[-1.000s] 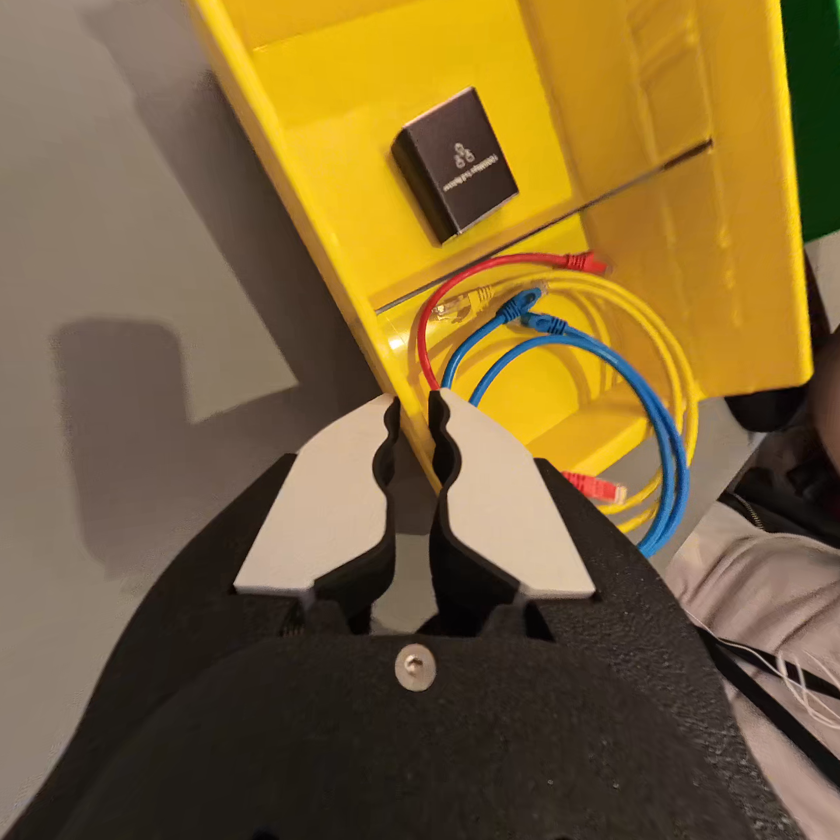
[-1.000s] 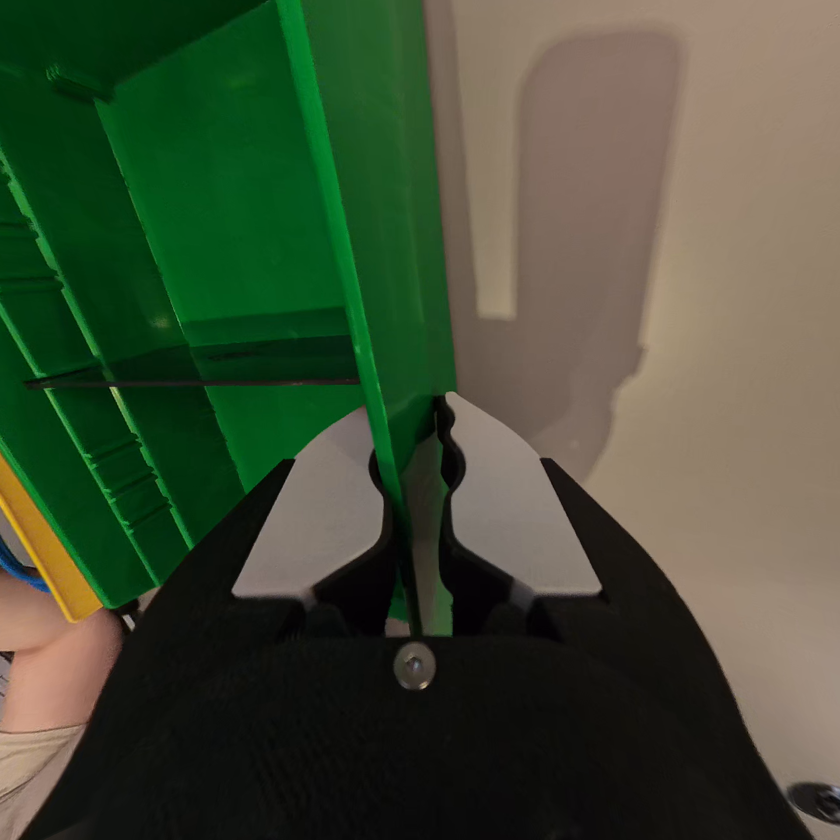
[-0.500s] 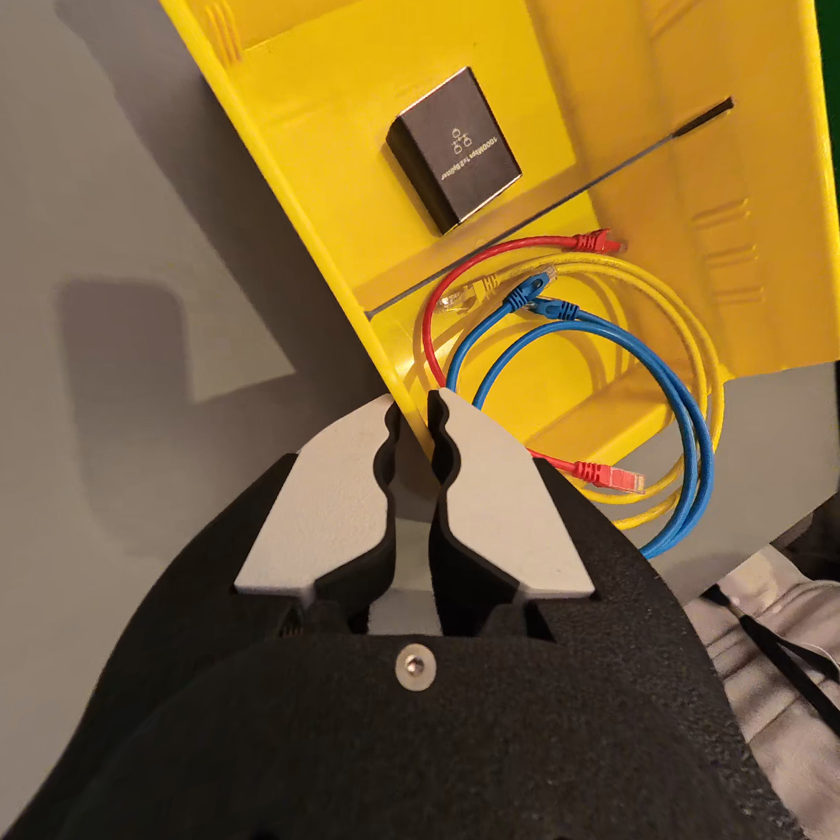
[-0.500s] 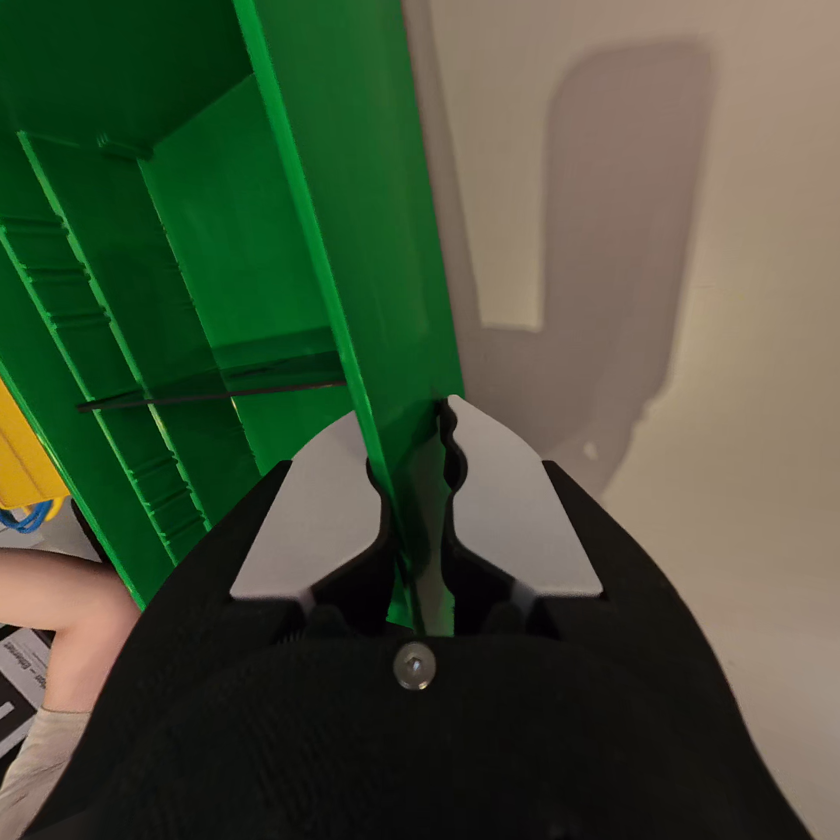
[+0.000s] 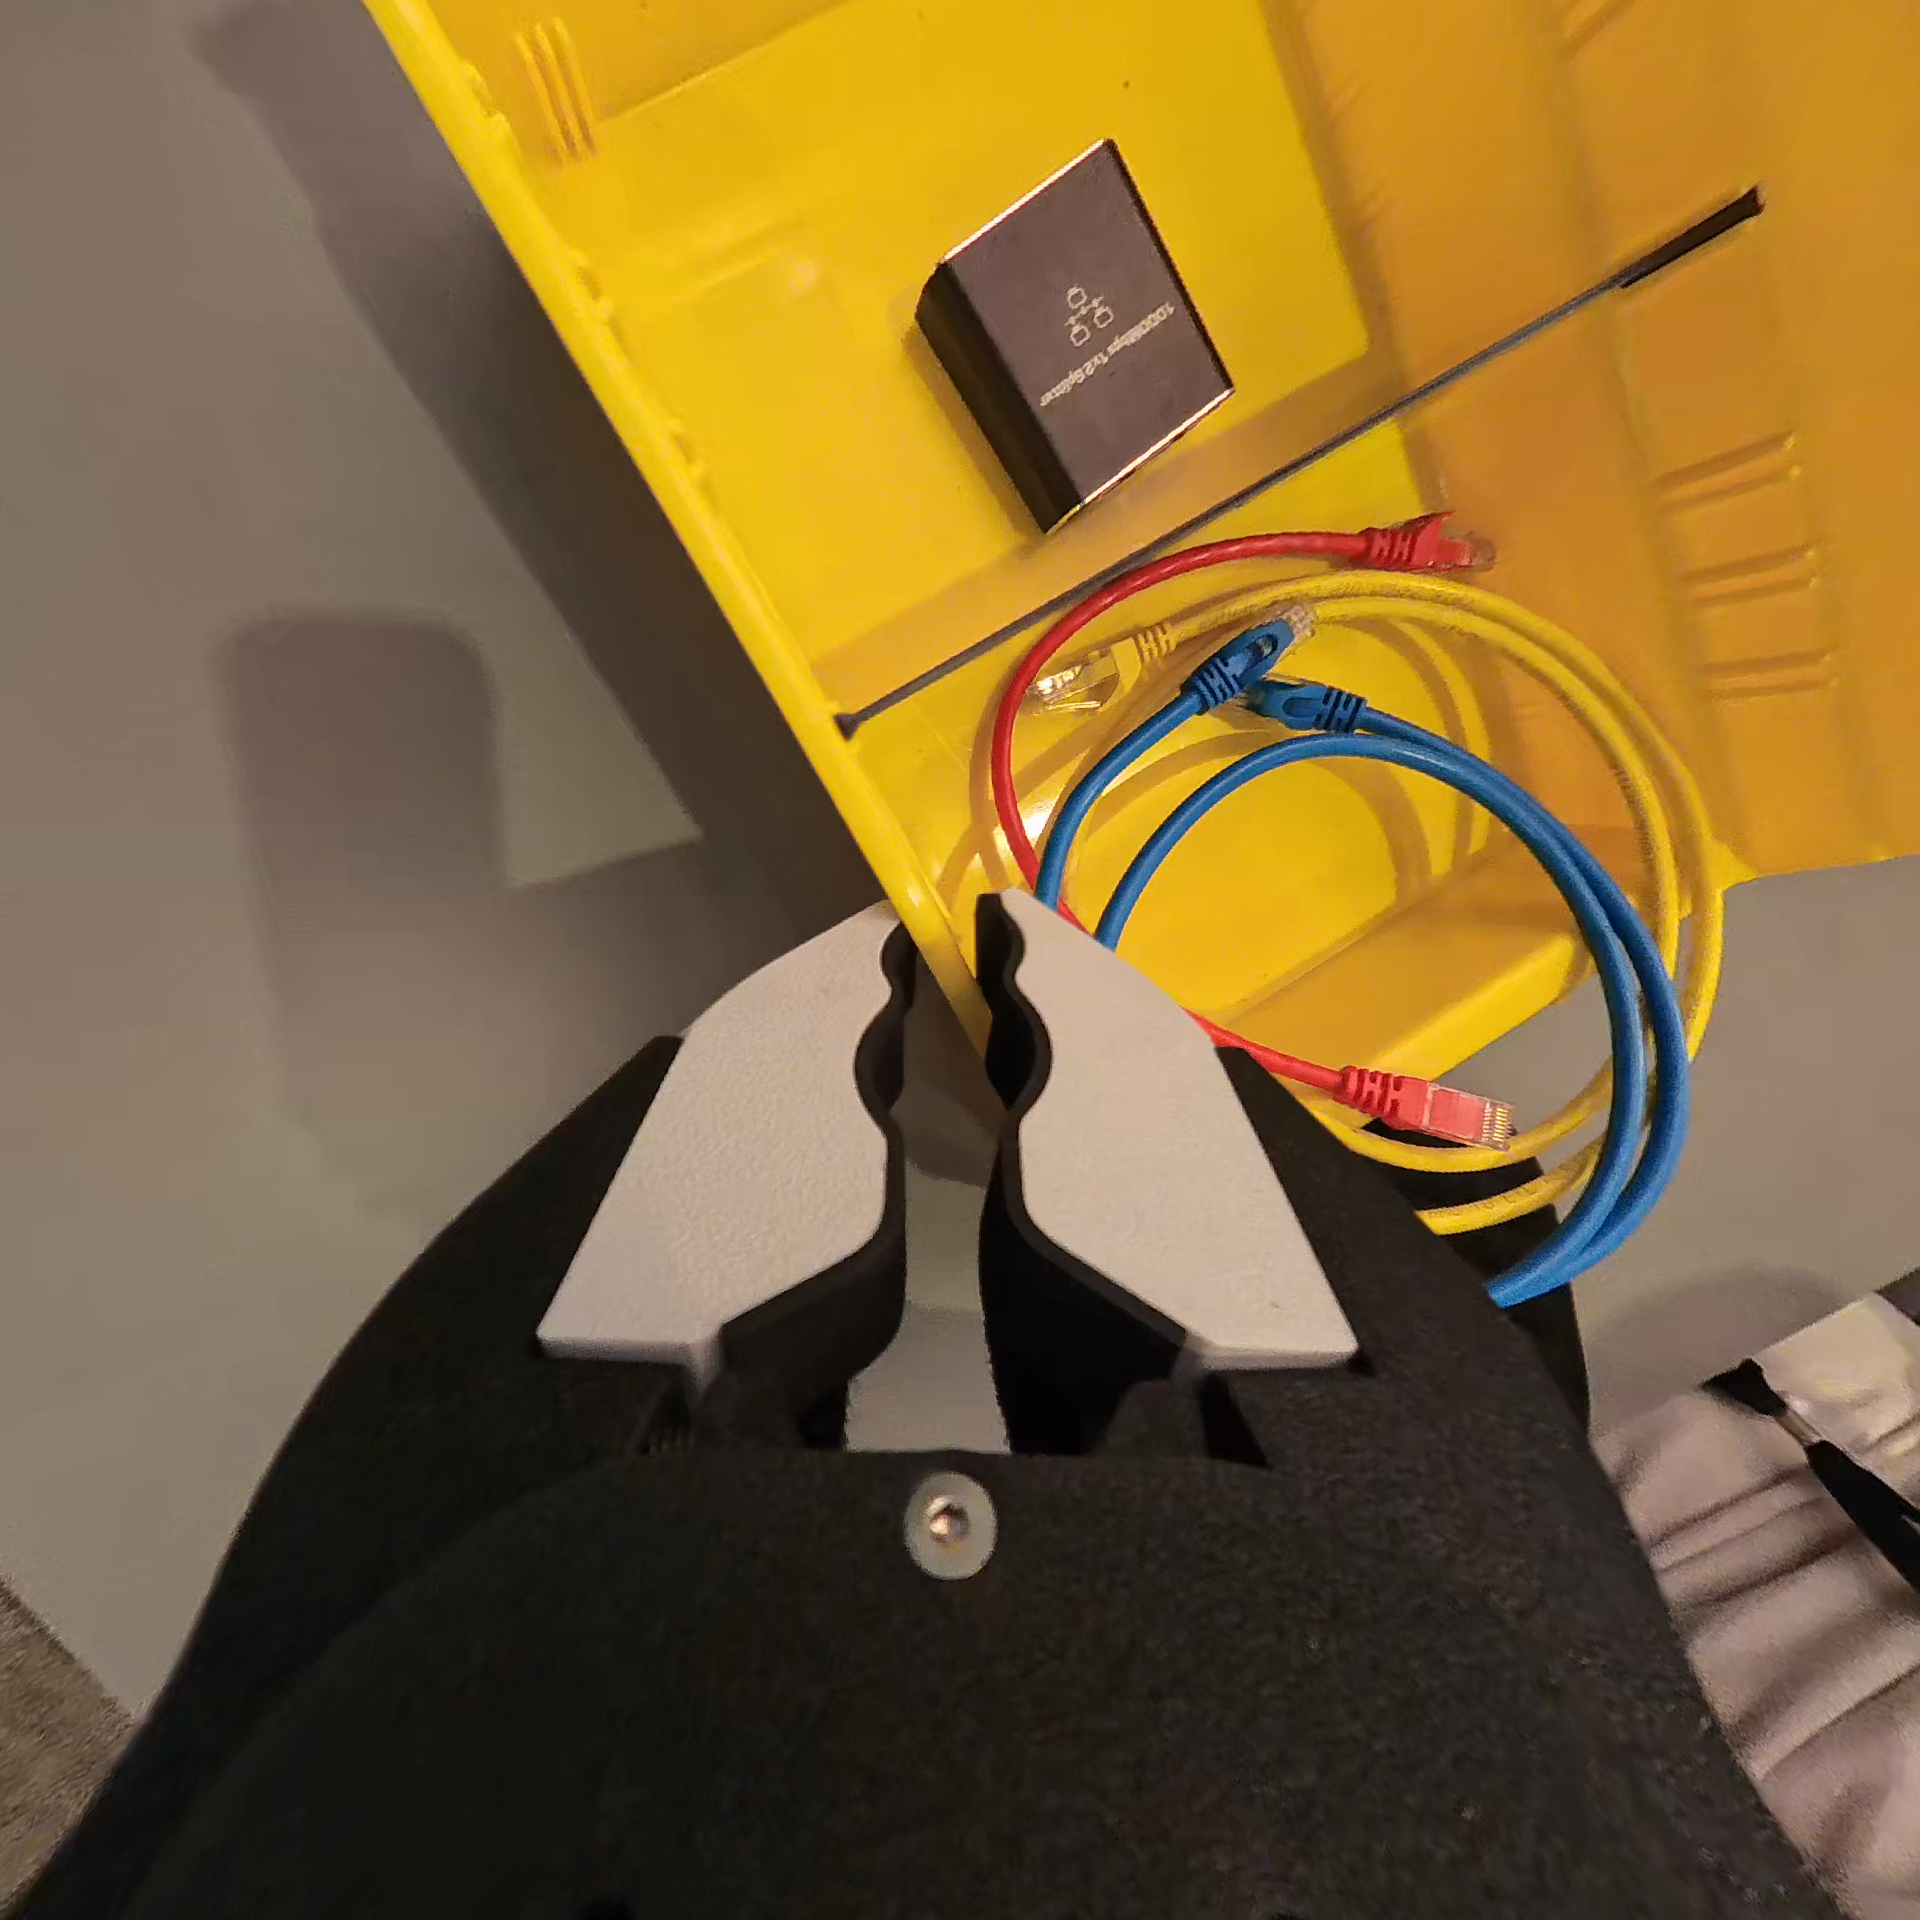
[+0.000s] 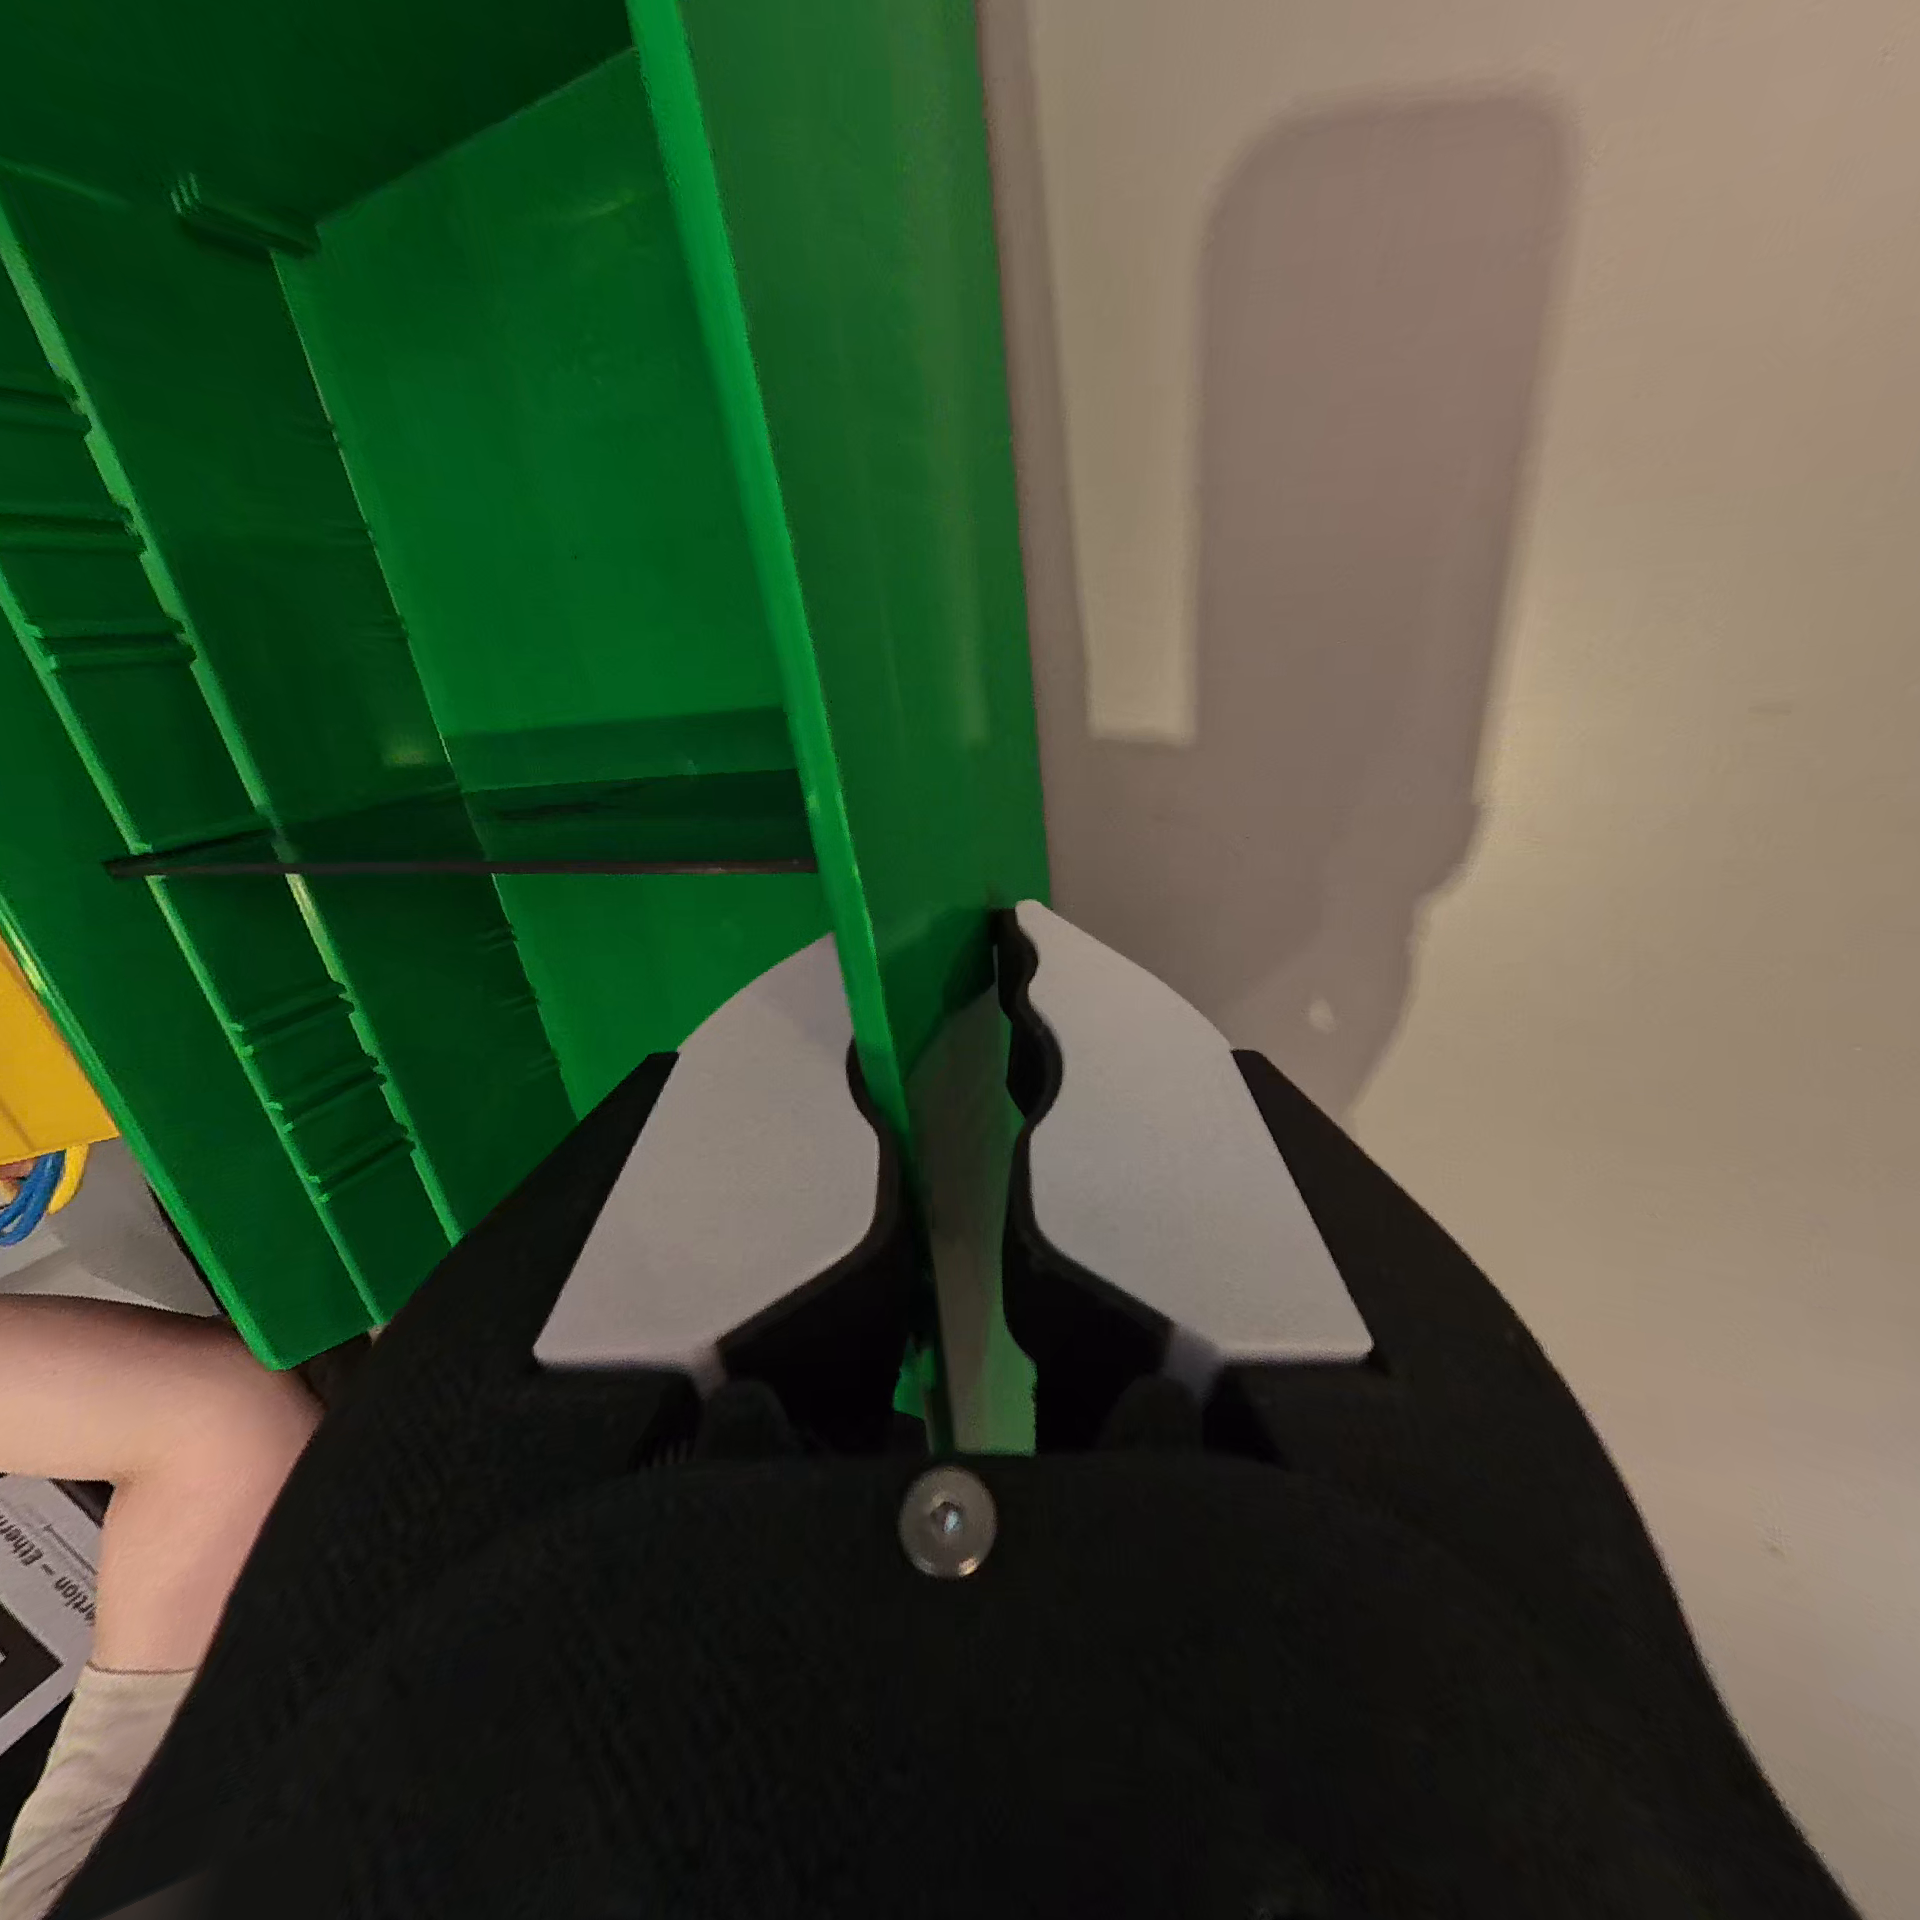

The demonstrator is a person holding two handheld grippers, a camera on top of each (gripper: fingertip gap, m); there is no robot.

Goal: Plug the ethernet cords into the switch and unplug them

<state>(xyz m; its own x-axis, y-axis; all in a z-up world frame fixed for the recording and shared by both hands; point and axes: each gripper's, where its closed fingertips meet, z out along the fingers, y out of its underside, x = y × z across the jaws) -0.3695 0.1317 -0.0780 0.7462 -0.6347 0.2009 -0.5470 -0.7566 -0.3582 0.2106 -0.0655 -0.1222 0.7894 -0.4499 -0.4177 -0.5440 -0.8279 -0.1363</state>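
Matte grey tabletop (image 5: 312, 520), glossy ribbed yellow bin (image 5: 831, 499), green bin (image 6: 582, 520).

The yellow bin (image 5: 1195, 83) runs off the top & right edge. Blue cords (image 5: 1621, 1039) go behind the left gripper (image 5: 945, 925). The green bin (image 6: 540, 520) is cut off top & left; near it, a blurry paper (image 6: 42, 1621).

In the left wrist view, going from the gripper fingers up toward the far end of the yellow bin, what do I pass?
Left gripper shut on the yellow bin wall → blue cord loops → red cord far plug → dark divider → black switch.
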